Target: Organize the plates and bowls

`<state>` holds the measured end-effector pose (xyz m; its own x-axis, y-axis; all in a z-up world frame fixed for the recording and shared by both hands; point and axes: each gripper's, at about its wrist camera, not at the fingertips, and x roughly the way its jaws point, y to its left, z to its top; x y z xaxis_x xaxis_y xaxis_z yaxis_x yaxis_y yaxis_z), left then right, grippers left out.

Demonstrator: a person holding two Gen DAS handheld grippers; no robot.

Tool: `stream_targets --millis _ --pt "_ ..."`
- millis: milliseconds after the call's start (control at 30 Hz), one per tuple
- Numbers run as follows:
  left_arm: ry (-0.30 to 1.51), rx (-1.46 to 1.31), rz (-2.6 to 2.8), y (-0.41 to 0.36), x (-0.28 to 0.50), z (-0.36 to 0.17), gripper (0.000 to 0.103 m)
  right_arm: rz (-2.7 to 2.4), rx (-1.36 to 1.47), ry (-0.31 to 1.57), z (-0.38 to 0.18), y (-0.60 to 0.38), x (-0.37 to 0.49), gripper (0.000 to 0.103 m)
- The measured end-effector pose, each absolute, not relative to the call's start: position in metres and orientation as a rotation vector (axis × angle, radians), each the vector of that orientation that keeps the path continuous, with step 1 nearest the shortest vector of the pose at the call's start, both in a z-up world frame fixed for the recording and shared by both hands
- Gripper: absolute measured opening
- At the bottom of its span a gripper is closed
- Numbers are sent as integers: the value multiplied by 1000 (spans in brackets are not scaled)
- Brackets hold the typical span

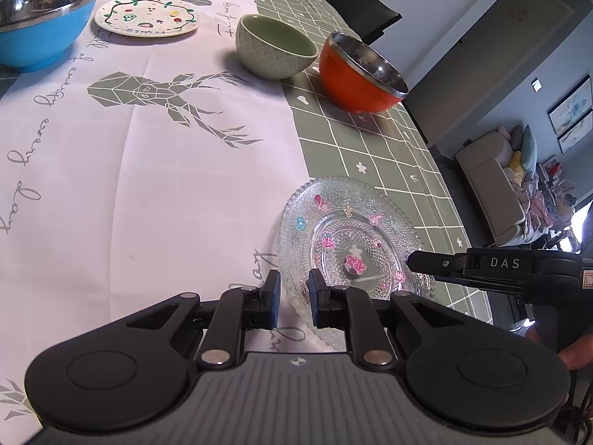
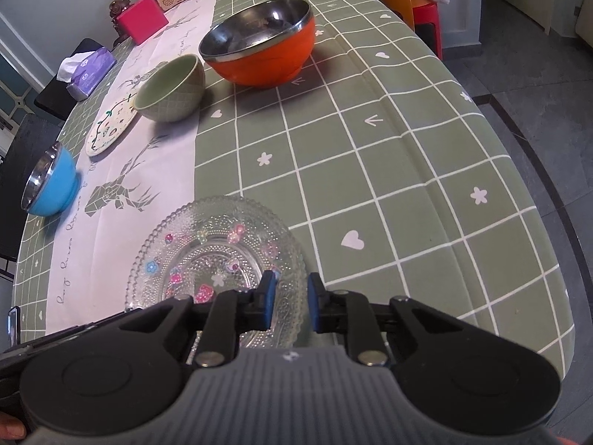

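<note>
A clear glass plate (image 1: 355,237) with pink flower stickers lies on the table near its edge; it also shows in the right wrist view (image 2: 218,252). My left gripper (image 1: 294,300) is open, its jaws astride the plate's near rim. My right gripper (image 2: 291,304) is open, astride the plate's right rim; it shows in the left wrist view (image 1: 418,261) at the plate's far side. Further off stand an orange steel-lined bowl (image 1: 359,74), a green ceramic bowl (image 1: 274,50), a painted white plate (image 1: 146,16) and a blue steel-lined bowl (image 1: 40,26).
The table (image 2: 407,170) has a green checked cloth with a pink runner. A pink box (image 2: 141,22), tissue pack (image 2: 89,70) and bottles stand at the far end. A black chair (image 1: 363,11) stands beyond the table; its rounded edge drops off at the right.
</note>
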<state>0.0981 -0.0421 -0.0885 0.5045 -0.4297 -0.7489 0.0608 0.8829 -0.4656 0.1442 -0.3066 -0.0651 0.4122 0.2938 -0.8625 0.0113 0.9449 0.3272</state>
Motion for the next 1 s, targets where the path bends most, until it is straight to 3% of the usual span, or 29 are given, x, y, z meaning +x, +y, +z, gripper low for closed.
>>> stream_targets --millis 67,133,167,200,333,400,1000 --pt "990 -416 -301 -38 97 -87 18 156 288 1099 -60 -307 141 21" --pt "975 -410 -287 -33 97 -85 18 155 281 1027 -52 -308 136 34" --pt "975 -413 -291 -30 98 -84 19 180 283 1000 -49 -307 134 34" --pt "979 -412 -298 -27 100 -82 19 216 283 974 -46 -305 132 33" --pt "969 -310 -288 -26 102 -73 19 348 250 948 -44 -287 128 7" --pt "967 -262 -285 -25 103 -71 19 389 237 967 -49 -277 129 1" --pt "970 -93 -274 -13 109 -66 19 435 186 1075 -66 -252 140 0"
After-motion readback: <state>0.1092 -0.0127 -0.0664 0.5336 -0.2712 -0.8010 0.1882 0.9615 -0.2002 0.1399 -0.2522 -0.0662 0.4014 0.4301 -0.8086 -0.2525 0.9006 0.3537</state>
